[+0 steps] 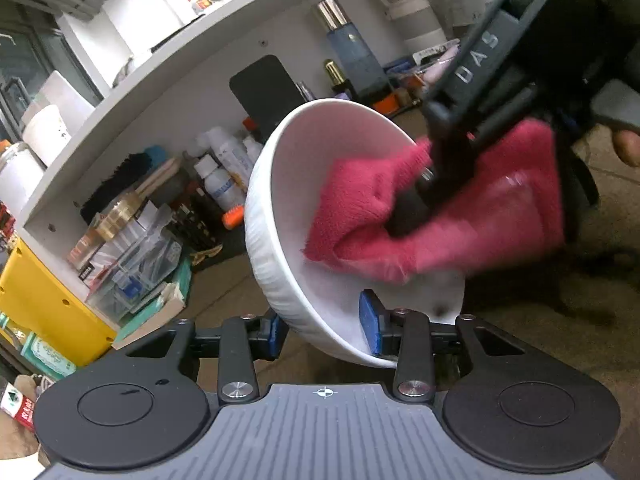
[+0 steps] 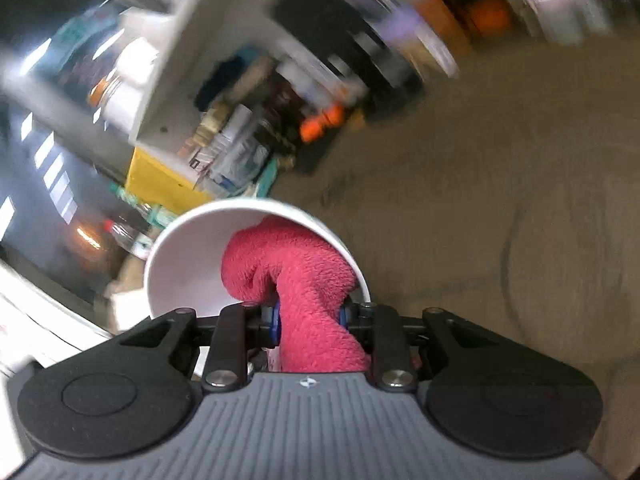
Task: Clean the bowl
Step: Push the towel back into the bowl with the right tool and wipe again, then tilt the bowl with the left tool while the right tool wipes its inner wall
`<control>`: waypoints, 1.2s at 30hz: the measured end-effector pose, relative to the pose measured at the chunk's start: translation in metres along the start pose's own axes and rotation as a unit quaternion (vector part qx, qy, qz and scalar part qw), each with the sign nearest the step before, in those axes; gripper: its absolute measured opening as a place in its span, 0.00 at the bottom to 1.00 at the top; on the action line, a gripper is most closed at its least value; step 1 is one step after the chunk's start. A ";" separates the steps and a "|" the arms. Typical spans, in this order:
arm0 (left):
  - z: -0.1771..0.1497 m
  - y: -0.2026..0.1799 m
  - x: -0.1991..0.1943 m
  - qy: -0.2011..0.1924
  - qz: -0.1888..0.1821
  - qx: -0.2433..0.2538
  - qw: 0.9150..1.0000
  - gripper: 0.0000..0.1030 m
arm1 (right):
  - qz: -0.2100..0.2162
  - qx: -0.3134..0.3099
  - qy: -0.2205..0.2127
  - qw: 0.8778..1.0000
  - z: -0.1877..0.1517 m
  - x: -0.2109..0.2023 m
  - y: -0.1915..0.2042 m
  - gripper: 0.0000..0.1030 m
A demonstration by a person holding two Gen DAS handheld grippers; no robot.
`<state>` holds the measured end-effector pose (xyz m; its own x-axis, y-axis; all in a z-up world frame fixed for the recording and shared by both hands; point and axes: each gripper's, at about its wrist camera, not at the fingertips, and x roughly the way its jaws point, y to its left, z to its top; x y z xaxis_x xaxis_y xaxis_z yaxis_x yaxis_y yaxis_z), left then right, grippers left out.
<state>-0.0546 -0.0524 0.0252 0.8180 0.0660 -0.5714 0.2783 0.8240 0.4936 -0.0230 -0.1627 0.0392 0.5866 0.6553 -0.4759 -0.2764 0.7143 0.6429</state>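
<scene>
The bowl (image 1: 280, 216) is white with a ribbed outside; the cloth (image 1: 360, 208) is crimson pink, the claw pads (image 1: 370, 326) blue, and the worktop (image 2: 500, 200) dull brown.

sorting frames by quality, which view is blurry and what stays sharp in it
Right wrist view: the shelves and floor are streaked with motion blur, while the red cloth, the white bowl and the right tongs stay sharp. Left wrist view: mostly crisp with fisheye bending of the shelf; only the cloth's lower edge and the right tongs are slightly smeared.
</scene>
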 end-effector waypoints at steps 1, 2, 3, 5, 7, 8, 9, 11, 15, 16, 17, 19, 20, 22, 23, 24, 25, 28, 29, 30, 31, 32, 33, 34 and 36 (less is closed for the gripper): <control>0.000 0.003 0.001 0.003 -0.008 -0.003 1.000 0.39 | -0.008 -0.029 -0.011 0.999 -0.001 -0.001 0.009 0.24; -0.001 0.006 0.002 0.004 -0.015 -0.007 1.000 0.39 | -0.017 -0.074 -0.028 0.997 -0.002 -0.002 0.023 0.24; -0.002 0.010 0.004 0.006 -0.021 -0.011 1.000 0.40 | -0.022 -0.108 -0.040 0.993 -0.002 -0.004 0.033 0.24; -0.004 0.015 0.005 0.008 -0.033 -0.018 0.999 0.40 | -0.014 -0.162 -0.054 0.985 -0.004 -0.007 0.046 0.24; -0.005 0.026 0.009 0.013 -0.062 -0.032 0.997 0.40 | -0.003 -0.235 -0.066 0.970 -0.008 -0.010 0.061 0.24; -0.005 0.029 0.010 0.015 -0.070 -0.033 0.997 0.40 | 0.004 -0.284 -0.066 0.957 -0.014 -0.012 0.070 0.24; -0.003 0.036 0.012 0.020 -0.092 -0.030 0.995 0.40 | 0.010 -0.326 -0.063 0.943 -0.020 -0.014 0.077 0.24; -0.002 0.044 0.015 0.027 -0.122 -0.024 0.992 0.41 | 0.011 -0.390 -0.050 0.919 -0.029 -0.016 0.088 0.24; 0.000 0.048 0.020 0.028 -0.114 0.015 0.993 0.58 | -0.040 -0.389 -0.032 0.920 -0.029 -0.016 0.080 0.24; -0.001 0.047 0.022 0.029 -0.096 0.018 0.995 0.62 | -0.044 -0.360 -0.032 0.931 -0.025 -0.015 0.069 0.24; -0.001 0.045 0.021 0.028 -0.093 0.014 0.995 0.68 | -0.048 -0.331 -0.032 0.942 -0.022 -0.014 0.058 0.23; -0.003 0.046 0.024 0.023 -0.094 -0.028 0.995 0.75 | -0.054 -0.275 -0.032 0.959 -0.017 -0.011 0.037 0.22; -0.004 0.046 0.026 0.025 -0.095 -0.051 0.994 0.77 | -0.053 -0.257 -0.031 0.964 -0.019 -0.007 0.030 0.23; -0.005 0.047 0.030 0.029 -0.097 -0.098 0.990 0.80 | -0.046 -0.233 -0.032 0.971 -0.020 -0.003 0.025 0.23; -0.005 0.047 0.031 0.032 -0.094 -0.123 0.987 0.80 | -0.040 -0.208 -0.037 0.977 -0.020 -0.003 0.020 0.22; -0.005 0.048 0.032 0.036 -0.091 -0.149 0.984 0.80 | -0.035 -0.186 -0.040 0.981 -0.019 -0.005 0.016 0.22; -0.006 0.048 0.034 0.039 -0.088 -0.173 0.980 0.80 | -0.027 -0.161 -0.042 0.986 -0.017 -0.005 0.011 0.23; -0.008 0.046 0.034 0.045 -0.080 -0.234 0.968 0.87 | 0.017 -0.051 -0.038 0.998 -0.011 -0.007 -0.016 0.23; -0.010 0.046 0.035 0.047 -0.076 -0.256 0.963 0.95 | 0.029 -0.022 -0.034 0.999 -0.010 -0.007 -0.025 0.22; -0.011 0.045 0.037 0.048 -0.069 -0.272 0.959 1.00 | 0.040 0.006 -0.031 0.999 -0.010 -0.008 -0.033 0.22; -0.013 0.044 0.039 0.048 -0.062 -0.286 0.955 1.00 | 0.049 0.027 -0.028 0.998 -0.011 -0.009 -0.041 0.22; -0.013 0.045 0.040 0.047 -0.064 -0.289 0.954 1.00 | 0.051 0.035 -0.026 0.998 -0.014 -0.010 -0.045 0.22; -0.013 0.044 0.041 0.044 -0.064 -0.288 0.954 1.00 | 0.053 0.042 -0.024 0.997 -0.014 -0.009 -0.047 0.22; -0.012 0.043 0.042 0.041 -0.065 -0.288 0.955 1.00 | 0.052 0.042 -0.023 0.997 -0.014 -0.009 -0.047 0.22; -0.009 0.042 0.042 0.033 -0.075 -0.281 0.956 0.96 | 0.052 0.046 -0.015 0.997 -0.013 -0.007 -0.047 0.23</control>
<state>-0.0135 -0.0100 0.0158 0.7510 -0.0571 -0.6578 0.0604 0.9980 -0.0176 -0.0240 -0.1975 0.0047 0.5807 0.7166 -0.3864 -0.2665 0.6158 0.7415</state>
